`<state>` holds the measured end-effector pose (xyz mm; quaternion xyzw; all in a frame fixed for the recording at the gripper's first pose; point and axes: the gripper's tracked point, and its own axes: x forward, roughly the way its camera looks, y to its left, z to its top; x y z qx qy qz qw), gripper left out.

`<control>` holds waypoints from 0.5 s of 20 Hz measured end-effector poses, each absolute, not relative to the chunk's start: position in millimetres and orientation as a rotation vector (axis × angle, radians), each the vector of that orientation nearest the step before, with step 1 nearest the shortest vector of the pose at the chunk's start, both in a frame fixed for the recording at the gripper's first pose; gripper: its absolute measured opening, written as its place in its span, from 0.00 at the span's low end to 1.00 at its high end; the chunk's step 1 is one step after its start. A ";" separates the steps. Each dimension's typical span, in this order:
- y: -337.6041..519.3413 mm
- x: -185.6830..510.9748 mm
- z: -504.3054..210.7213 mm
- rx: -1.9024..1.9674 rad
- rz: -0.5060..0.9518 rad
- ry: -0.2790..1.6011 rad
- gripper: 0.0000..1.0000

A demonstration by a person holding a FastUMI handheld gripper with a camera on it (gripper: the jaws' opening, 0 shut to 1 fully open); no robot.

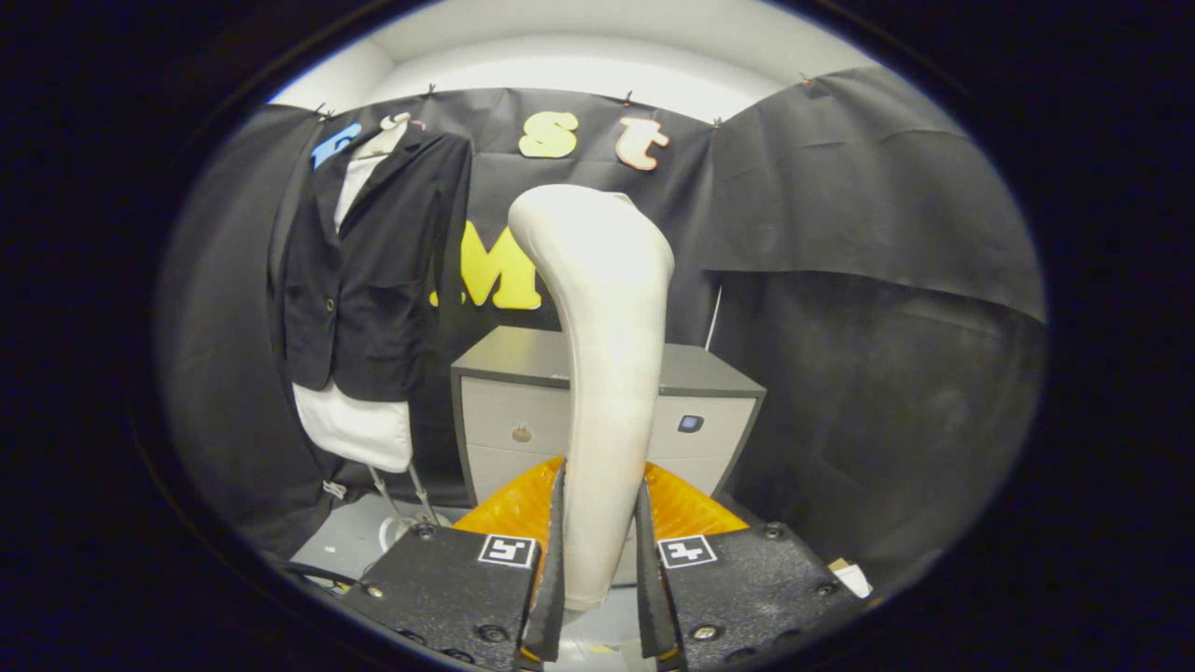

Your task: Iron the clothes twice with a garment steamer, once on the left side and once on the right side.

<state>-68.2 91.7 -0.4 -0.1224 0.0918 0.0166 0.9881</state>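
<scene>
White garment steamer [607, 373] clamped between gripper [602, 541] fingers, blocking grey drawer cabinet [709, 411] (black jacket [373, 280] hangs beyond, left).

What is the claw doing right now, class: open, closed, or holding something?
Claw: closed on the white curved plastic garment steamer handle, both fingers pressing its sides.

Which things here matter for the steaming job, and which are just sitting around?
For the job:
steamer, held upright between the claw fingers, which press on its handle
jacket hanging on the wall, beyond the fingers, over a white shirt

Just there:
cabinet behind the steamer
</scene>
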 end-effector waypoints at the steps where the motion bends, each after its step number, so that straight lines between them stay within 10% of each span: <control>1: 82.1 -70.1 -0.4 -0.232 0.039 0.185 0.35; 10: 32.9 -60.9 -15.1 -0.217 0.108 0.235 0.35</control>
